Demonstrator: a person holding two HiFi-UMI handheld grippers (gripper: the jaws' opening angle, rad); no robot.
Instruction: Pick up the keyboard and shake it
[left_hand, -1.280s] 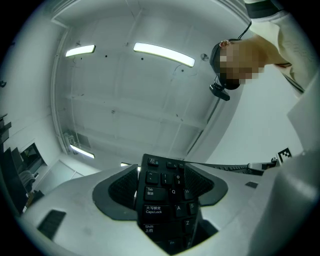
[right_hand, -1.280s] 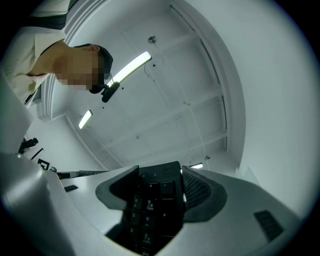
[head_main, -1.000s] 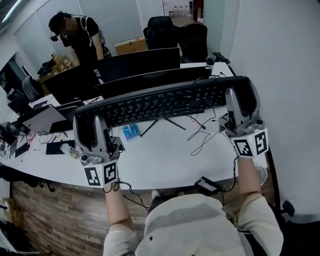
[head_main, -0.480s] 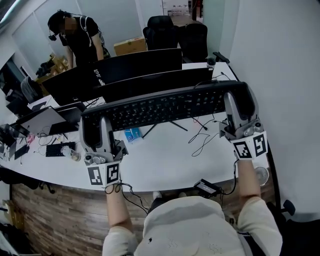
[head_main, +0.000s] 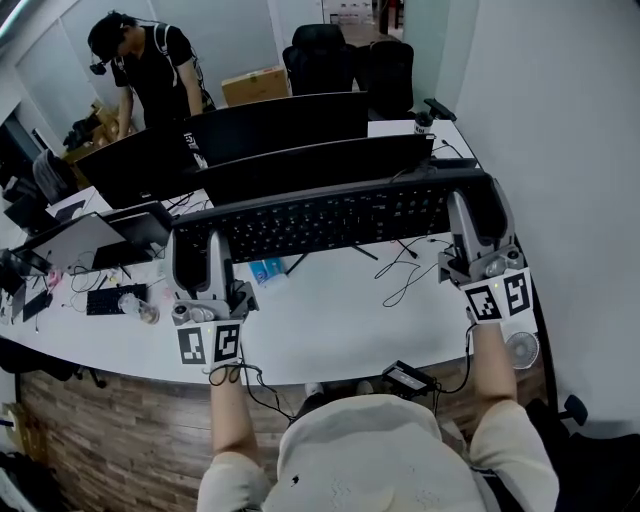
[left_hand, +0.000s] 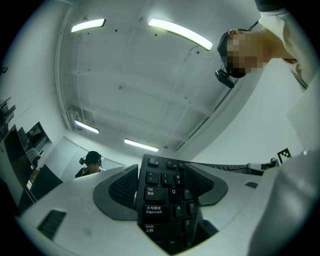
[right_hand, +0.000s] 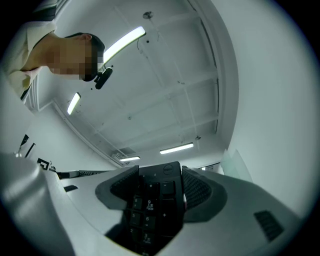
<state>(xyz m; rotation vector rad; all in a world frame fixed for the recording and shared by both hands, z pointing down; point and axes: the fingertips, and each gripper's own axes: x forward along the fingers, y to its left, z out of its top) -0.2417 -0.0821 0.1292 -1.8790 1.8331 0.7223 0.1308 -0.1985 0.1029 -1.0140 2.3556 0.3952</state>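
Black and long, the keyboard (head_main: 330, 215) hangs in the air above the desk (head_main: 330, 310), keys toward the camera, held at both ends. The left gripper (head_main: 195, 245) pinches its left end: in the left gripper view the ribbed pads (left_hand: 122, 187) press on either side of the Tab and Caps Lock end of the keyboard (left_hand: 162, 202). The right gripper (head_main: 477, 200) clamps the number-pad end, and in the right gripper view its pads (right_hand: 200, 192) squeeze the keyboard (right_hand: 152, 202) edge between them.

Against a second ago, the keyboard sits closer to level over the desk. Its right end has dropped, and its left end has slid a little to the right at about the same height. Both grippers have kept their hold throughout.

On the desk under the keyboard lie a blue packet (head_main: 265, 270) and loose cables (head_main: 405, 272). Two dark monitors (head_main: 285, 125) stand at the desk's far side, a laptop (head_main: 85, 240) at its left end, and a black adapter (head_main: 405, 377) hangs at its near edge. Beyond the desk, a person in black (head_main: 150, 70) bends further to the left than before, beside a cardboard box (head_main: 255, 85) and two chairs (head_main: 320, 55).
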